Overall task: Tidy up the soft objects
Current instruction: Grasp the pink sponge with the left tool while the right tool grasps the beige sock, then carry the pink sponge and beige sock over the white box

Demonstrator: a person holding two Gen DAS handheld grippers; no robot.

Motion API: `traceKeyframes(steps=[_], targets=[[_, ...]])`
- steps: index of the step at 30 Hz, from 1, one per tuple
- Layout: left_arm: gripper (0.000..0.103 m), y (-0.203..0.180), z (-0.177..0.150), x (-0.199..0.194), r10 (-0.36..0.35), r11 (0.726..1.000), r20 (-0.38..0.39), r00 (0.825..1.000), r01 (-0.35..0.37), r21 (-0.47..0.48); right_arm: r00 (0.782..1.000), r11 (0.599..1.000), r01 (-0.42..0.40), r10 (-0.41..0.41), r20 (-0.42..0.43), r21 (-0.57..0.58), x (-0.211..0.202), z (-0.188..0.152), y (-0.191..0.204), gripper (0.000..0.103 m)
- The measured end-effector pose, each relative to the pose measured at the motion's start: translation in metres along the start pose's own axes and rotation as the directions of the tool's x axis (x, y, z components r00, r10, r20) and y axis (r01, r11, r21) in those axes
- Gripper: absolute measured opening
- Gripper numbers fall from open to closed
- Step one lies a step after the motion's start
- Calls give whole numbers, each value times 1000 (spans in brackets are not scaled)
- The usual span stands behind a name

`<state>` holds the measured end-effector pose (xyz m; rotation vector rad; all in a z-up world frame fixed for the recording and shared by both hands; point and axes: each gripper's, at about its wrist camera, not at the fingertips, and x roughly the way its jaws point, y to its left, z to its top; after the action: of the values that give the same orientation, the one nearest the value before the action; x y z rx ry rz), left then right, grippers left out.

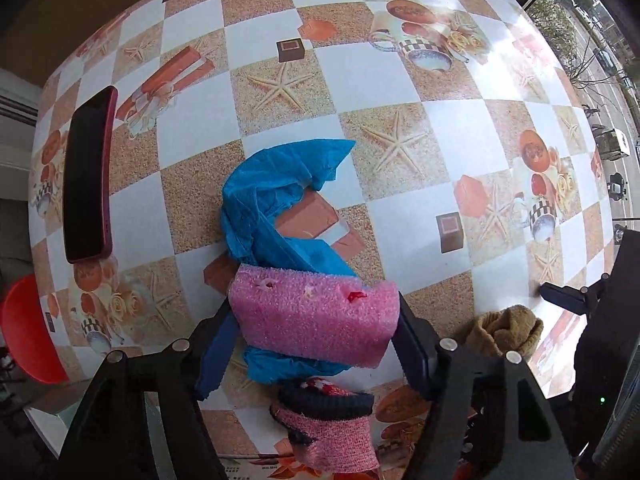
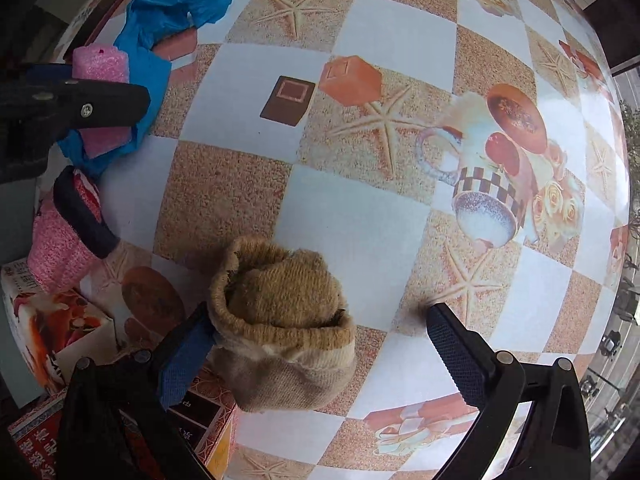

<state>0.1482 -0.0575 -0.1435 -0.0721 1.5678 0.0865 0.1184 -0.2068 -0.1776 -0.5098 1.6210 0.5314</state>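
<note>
My left gripper (image 1: 314, 332) is shut on a pink foam block (image 1: 316, 316), held over a crumpled blue cloth (image 1: 276, 204) on the patterned table. The block (image 2: 100, 66) and cloth (image 2: 160, 20) also show at the far left of the right wrist view. A pink sock with a dark cuff (image 1: 332, 432) lies just below the block; it also shows in the right wrist view (image 2: 60, 240). My right gripper (image 2: 320, 344) is open. A rolled tan sock (image 2: 284, 320) lies between its fingers, against the left one. The tan sock also shows in the left wrist view (image 1: 504, 332).
A dark phone in a maroon case (image 1: 88, 176) lies near the table's left edge. Printed cardboard boxes (image 2: 60, 340) stand at the near left. A red stool (image 1: 28, 328) is beside the table. A window with a street view (image 1: 600, 80) is at the right.
</note>
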Motion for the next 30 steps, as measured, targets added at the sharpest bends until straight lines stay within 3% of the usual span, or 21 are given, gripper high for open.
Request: traceKeyframes(steps=[3,4,7,8,11,16,21,25,30], targets=[[74,0,-4,-13,2,1000,41,999,-3,15,1000,1000,-20,20,-14,15,-1,0,-3,103],[74,-1,-6,-19,8,1000,57,998,-9,20,999,999,-36,36,-5,39,-2,17,2,102],[74,0,-10,-35,15,999,100,995,-18,30,999,997,-25,22,46,72,-15,14,-6,72],[74,3,-12,-40,17,999,110,994,-21,34,997,996,-41,36,68,75,-19,12,-8,49],[74,5,-19,-55,30,998,139,990,-36,43,992,989,-90,79,95,115,-27,8,-18,34],[74,-2,-32,-81,41,996,187,982,-54,64,971,954,-198,160,176,224,-52,-4,-43,32],[74,-1,-56,-98,44,995,213,976,-62,76,950,924,-254,183,251,285,-87,-19,-62,32],[74,3,-79,-109,41,994,225,974,-62,87,935,914,-270,173,310,303,-119,-38,-60,32],[74,10,-109,-124,31,993,250,968,-58,103,919,918,-268,152,363,293,-152,-56,-29,32]])
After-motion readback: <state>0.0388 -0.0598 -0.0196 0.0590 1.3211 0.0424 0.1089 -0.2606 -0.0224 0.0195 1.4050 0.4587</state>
